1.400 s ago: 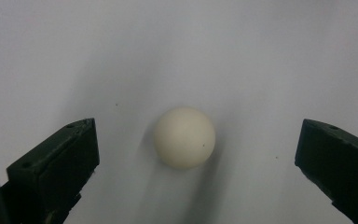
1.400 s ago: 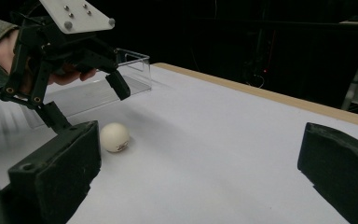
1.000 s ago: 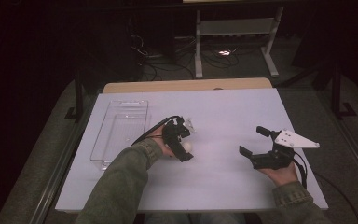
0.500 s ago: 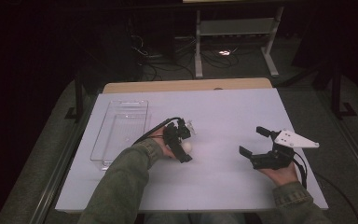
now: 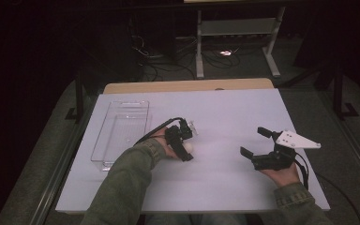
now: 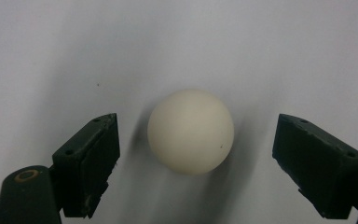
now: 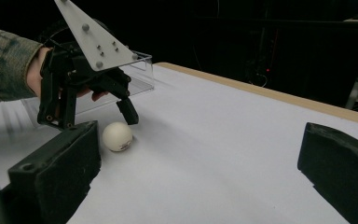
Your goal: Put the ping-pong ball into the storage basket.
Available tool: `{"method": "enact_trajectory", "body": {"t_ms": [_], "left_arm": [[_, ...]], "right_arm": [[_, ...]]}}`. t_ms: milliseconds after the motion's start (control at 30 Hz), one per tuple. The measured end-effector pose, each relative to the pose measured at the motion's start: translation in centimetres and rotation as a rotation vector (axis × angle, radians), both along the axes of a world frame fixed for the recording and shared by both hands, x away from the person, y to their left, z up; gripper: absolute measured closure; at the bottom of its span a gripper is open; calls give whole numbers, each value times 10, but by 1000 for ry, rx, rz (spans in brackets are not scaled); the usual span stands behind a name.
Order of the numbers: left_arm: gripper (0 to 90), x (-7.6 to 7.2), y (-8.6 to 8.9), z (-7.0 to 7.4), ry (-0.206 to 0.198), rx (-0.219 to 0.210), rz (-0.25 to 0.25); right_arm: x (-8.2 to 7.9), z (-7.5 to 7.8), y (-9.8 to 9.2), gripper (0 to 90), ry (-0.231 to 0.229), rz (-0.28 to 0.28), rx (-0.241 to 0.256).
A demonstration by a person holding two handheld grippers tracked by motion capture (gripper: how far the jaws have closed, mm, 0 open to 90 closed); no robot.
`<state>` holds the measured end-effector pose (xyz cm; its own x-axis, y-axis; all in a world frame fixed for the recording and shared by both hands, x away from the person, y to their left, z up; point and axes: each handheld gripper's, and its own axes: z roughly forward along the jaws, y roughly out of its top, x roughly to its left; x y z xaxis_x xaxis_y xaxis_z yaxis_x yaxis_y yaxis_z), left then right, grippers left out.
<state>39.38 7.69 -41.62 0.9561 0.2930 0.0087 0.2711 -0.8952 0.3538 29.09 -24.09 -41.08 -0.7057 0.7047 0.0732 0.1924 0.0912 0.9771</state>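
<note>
A cream-white ball [image 6: 191, 131] rests on the white tabletop, midway between the jaws of my left gripper [image 6: 196, 140]. That gripper is open, with a gap on each side of the ball. In the high view the left gripper [image 5: 182, 140] points down over the ball [image 5: 188, 148] at the table's middle left. The right gripper view shows the ball [image 7: 117, 136] on the table under the left gripper [image 7: 98, 120]. My right gripper [image 5: 253, 141] hovers at the right, open and with nothing in it, its jaws [image 7: 200, 135] aimed toward the ball.
A clear plastic tray [image 5: 104, 140] lies along the table's left side, with nothing in it; its corner [image 7: 142, 74] shows behind the left gripper. The table's wooden far edge [image 5: 187, 86] borders a dark floor with cables and a metal stand.
My left gripper has settled slightly lower around the ball. The right gripper has stayed where it was.
</note>
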Motion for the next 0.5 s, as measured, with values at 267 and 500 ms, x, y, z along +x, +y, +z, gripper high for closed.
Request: {"method": "enact_trajectory", "body": {"t_ms": [267, 500], "left_arm": [[252, 1, -1, -1, 20, 1, -3], [324, 2, -2, -4, 7, 28, 4]], "right_arm": [[0, 0, 0, 0, -2, -2, 0], [0, 0, 1, 0, 0, 2, -6]]}}
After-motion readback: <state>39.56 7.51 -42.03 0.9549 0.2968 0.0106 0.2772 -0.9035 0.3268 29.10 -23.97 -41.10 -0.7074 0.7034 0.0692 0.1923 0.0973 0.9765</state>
